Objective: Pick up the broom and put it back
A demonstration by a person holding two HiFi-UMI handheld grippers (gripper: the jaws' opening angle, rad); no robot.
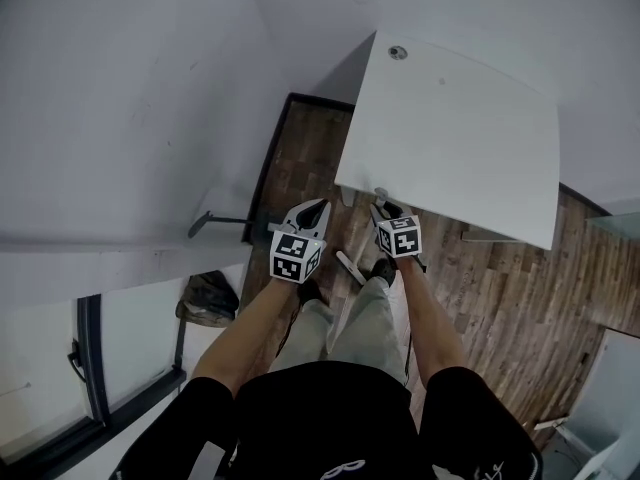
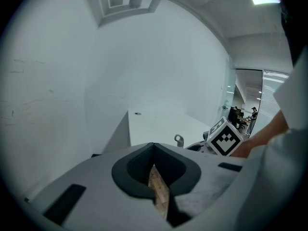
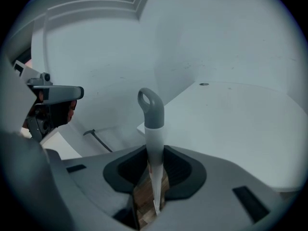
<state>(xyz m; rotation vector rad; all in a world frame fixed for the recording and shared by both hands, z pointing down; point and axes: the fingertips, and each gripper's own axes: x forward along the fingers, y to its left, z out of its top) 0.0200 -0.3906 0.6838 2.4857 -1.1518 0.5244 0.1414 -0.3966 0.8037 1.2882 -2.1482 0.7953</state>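
Note:
The broom's white handle with its grey loop end stands up between the jaws of my right gripper, which is shut on it just below the grey part. In the head view the right gripper sits at the near edge of the white table, the loop poking out ahead of it. The broom's head is hidden. My left gripper hangs beside it on the left, a little apart. Its jaws meet at the tips with only floor showing between them. The loop also shows in the left gripper view.
A white table fills the space ahead and right, over a dark wooden floor. White walls close in at the left and ahead. A dark bent bar sticks out low on the left wall. A brown bag lies below it.

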